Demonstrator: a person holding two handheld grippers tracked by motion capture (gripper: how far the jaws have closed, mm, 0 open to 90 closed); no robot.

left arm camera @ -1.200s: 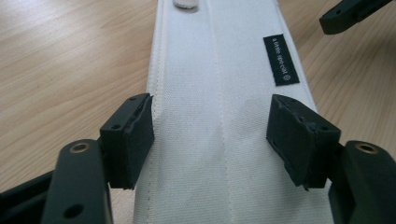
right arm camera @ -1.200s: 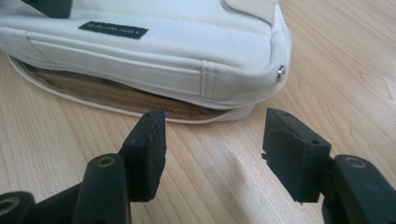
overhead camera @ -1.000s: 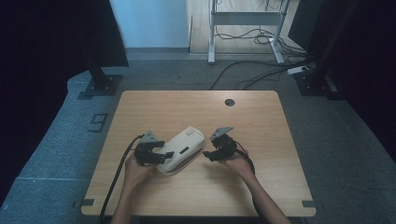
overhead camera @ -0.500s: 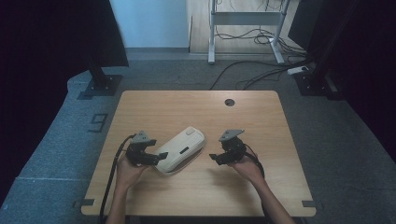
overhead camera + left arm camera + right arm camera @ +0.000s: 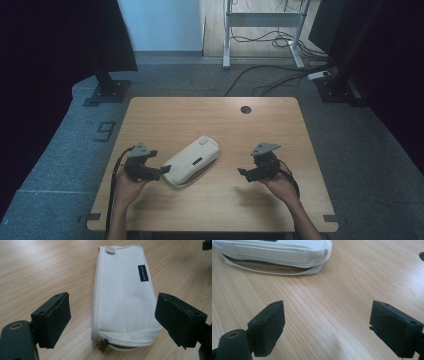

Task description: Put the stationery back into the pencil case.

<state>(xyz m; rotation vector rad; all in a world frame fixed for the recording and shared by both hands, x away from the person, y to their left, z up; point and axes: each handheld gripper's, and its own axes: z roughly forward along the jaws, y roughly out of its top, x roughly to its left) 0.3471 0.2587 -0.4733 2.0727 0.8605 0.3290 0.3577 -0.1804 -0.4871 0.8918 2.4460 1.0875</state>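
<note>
The left gripper [image 5: 161,172] has its jaws spread wide, and they have just been opening; its tips sit just beside the near end of the white pouch [image 5: 192,161], not pressing on it. In the left gripper view the pouch [image 5: 122,295] lies lengthwise between the two black pads without touching either, its zipper pull [image 5: 102,347] at the near end and a small black label [image 5: 143,273] on its upper face. The right gripper [image 5: 243,173] also stands with jaws wide apart, having just been opening too, with nothing between them but bare wood. It hovers well apart from the pouch, off to that side of the table [image 5: 210,112], pointing toward it. In the right gripper view the pouch [image 5: 274,252] lies across the top, showing its long side with the zip gaping a little along the lower seam. The pouch lies flat on the tabletop, slanted, around the middle of the near half, between the two hands. A round hole [image 5: 245,109] sits in the table near its far edge. The left hand [image 5: 127,187] and the right hand [image 5: 280,187] come in from the near edge, each with a cable trailing from its gripper.
</note>
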